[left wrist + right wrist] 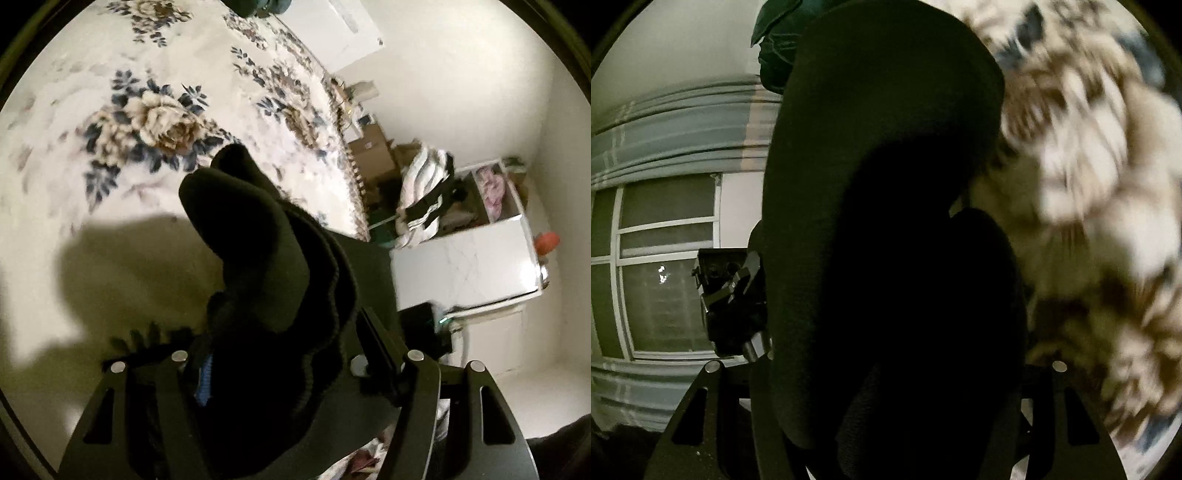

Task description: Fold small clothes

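I am looking along my left hand-held gripper (280, 354), and its fingers are pinching a dark knitted garment (266, 266) that fills the gap between them. A strip of blue (207, 380) is showing at the left finger's inner face. The cloth is rising from the jaws and leaning up and to the left, its long axis running away from the camera toward the bed, ending in two rounded lobes. It is looking near black with a faint green cast, ribbed along its right edge, thick and soft. Beyond it the floral bedspread (159, 122) is lying below, with the garment's shadow falling on it. To the right, past the bed's edge, cardboard boxes (373, 151), a heap of white and black clothes (424, 192) and a white cabinet (465, 266) are standing on the floor, well apart from the cloth. In the right wrist view the same dark fabric (886, 221) is blocking most of the picture and covering my right hand-held gripper (886, 398); the cloth is sitting between its fingers, but I cannot tell whether the pads are pressing on it. It is standing upright there, long axis vertical. The other tool (727, 299) is showing at its left, before a window (665, 258); the blurred bedspread is at right.
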A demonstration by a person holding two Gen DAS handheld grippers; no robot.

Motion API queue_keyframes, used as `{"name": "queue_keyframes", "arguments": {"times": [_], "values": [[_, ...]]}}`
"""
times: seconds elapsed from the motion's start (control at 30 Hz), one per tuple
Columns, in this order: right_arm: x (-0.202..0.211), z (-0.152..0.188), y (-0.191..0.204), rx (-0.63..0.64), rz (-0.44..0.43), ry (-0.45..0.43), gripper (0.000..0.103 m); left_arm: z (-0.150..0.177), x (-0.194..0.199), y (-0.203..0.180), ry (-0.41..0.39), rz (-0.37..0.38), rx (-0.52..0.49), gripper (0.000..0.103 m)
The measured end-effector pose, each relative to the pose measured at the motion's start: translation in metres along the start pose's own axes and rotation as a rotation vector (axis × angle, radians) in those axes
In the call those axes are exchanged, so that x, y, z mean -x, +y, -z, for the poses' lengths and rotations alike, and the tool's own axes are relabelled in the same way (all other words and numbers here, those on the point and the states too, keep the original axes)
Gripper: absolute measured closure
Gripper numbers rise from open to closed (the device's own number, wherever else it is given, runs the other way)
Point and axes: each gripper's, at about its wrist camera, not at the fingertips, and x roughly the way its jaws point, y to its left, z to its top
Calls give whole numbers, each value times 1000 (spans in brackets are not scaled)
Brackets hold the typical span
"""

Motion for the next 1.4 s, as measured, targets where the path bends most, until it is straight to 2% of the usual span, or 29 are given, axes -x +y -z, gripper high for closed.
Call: {"name": "queue_keyframes", "arguments": {"times": [0.03,0.1,0.13,0.23,0.27,0.37,0.43,0.5,0.6,0.63,0.7,0.73,0.77,0.83,0.87,0.9,0.93,0.97,1.0,1.03,1.13,1.2,1.27,1.4], "values": [[-1,-7,1,4,28,10,40,0,-5,8,24,-47,-6,40],[-8,-14,-9,-47,85,63,39,12,-16,36,96,-129,47,40],[-14,-14,-18,-71,151,96,38,24,-19,53,132,-161,82,40],[-37,-5,-30,-80,319,165,29,62,-17,89,184,-195,172,38],[-35,-2,-39,-95,326,159,27,73,-12,98,174,-180,210,38],[-13,5,-52,-155,229,90,25,84,2,104,145,-148,273,38],[1,4,-48,-151,214,48,25,82,8,98,121,-145,287,32],[15,4,-43,-142,218,11,25,74,13,86,86,-160,267,30],[33,-9,-29,-112,222,-5,25,50,6,60,50,-191,163,21],[30,-34,-29,-97,240,2,25,44,-1,56,57,-206,137,19],[26,-36,-29,-64,281,23,24,25,-33,53,114,-233,77,19],[15,-33,-12,-51,293,36,23,24,-46,56,141,-257,58,19],[13,-23,-27,-35,310,43,23,23,-63,59,162,-276,44,18],[-3,-30,-31,-5,347,64,23,24,-78,59,152,-231,43,19],[-9,-33,-38,-10,345,68,23,22,-78,56,145,-154,63,19],[-10,-30,-46,-25,327,65,23,22,-75,52,135,-19,107,20],[-8,-30,-48,-42,291,62,23,22,-71,48,116,88,148,26],[-4,-28,-55,-58,247,58,23,25,-68,47,100,193,198,26],[-2,-27,-59,-78,206,51,23,28,-67,50,94,262,241,26],[-6,-27,-62,-95,184,47,23,33,-68,59,94,289,292,26],[6,-25,-77,-153,144,37,23,41,-67,93,121,159,377,28],[14,-25,-71,-137,175,29,23,38,-53,94,124,85,373,28],[21,-28,-54,-84,234,12,23,32,-38,80,114,-7,323,26],[38,-39,6,123,373,-49,23,15,-10,33,72,-203,122,21]]}}
